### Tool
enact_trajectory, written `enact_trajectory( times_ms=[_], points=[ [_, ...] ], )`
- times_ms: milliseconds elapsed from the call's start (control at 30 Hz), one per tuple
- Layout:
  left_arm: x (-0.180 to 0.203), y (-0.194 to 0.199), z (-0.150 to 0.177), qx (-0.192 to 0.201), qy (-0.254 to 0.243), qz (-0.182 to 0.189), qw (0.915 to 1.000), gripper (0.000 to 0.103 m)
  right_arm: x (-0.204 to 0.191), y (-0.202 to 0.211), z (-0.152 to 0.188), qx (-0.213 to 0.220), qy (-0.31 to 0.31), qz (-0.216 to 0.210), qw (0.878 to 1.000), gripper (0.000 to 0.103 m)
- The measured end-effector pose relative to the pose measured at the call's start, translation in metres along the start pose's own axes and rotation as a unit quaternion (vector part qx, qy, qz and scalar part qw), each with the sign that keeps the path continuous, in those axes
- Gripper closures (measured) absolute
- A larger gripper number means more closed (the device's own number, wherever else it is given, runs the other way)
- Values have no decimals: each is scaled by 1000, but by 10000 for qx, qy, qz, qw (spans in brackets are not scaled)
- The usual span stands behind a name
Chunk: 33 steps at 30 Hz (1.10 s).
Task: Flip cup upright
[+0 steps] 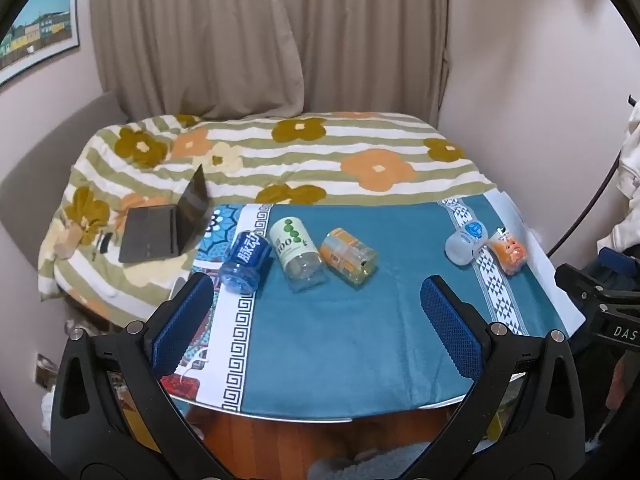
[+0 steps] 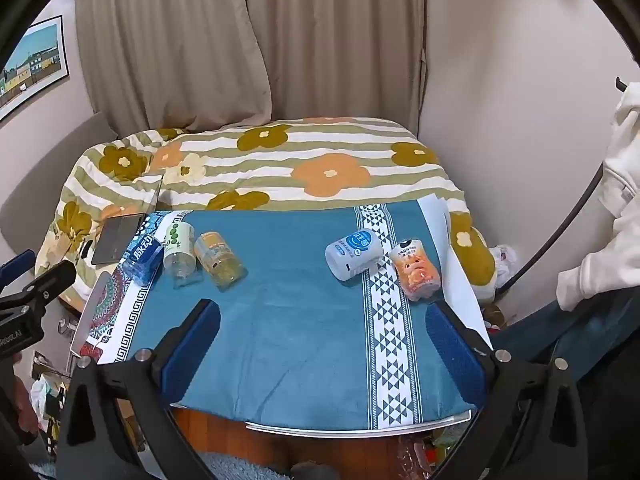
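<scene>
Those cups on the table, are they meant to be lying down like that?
They look toppled: all five lie on their sides on the blue cloth, three at left, starting with the blue cup, and two at right, including the white cup. Nothing appears spilled.

- You're working in a bedroom at home: a bed with a flower-patterned striped quilt (image 1: 280, 160) fills the space behind the table.
- Beige curtains (image 1: 240, 32) hang floor-length behind the bed, and a framed picture (image 1: 40, 28) is on the pale wall.
- An open laptop (image 1: 164, 226) lies on the quilt.
- Your table carries a teal patterned cloth (image 2: 300, 320), household linen.
</scene>
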<state>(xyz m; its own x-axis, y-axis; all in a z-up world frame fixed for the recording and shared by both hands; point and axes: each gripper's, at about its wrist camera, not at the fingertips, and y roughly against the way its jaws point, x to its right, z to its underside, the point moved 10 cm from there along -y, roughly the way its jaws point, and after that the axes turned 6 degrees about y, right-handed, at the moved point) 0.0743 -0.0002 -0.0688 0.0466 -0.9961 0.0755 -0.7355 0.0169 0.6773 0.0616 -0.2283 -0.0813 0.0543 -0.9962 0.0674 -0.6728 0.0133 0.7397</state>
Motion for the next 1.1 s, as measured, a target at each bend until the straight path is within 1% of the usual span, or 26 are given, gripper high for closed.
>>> enact_trajectory(
  times_ms=[100, 133, 333, 500, 600, 1100],
  points=[
    [-3, 4, -3, 68, -39, 62, 9999, 0, 0, 0, 0, 5, 3, 10, 10000, 0],
    [-2, 3, -1, 96, -57, 20, 9999, 0, 0, 0, 0, 3, -2, 6, 10000, 0],
    [1, 6, -6, 118, -67, 36, 9999, 0, 0, 0, -1, 37, -5, -15, 10000, 0],
    [1, 7, -4, 103, -46, 37, 9999, 0, -3, -1, -1, 16, 35, -38, 10000, 0],
    [1, 7, -4, 91, -32, 33, 9999, 0, 4, 5, -5, 38, 12, -28, 10000, 0],
    [0, 6, -2, 73, -16, 36, 10000, 0, 3, 1, -1, 17, -9, -16, 10000, 0]
  ],
)
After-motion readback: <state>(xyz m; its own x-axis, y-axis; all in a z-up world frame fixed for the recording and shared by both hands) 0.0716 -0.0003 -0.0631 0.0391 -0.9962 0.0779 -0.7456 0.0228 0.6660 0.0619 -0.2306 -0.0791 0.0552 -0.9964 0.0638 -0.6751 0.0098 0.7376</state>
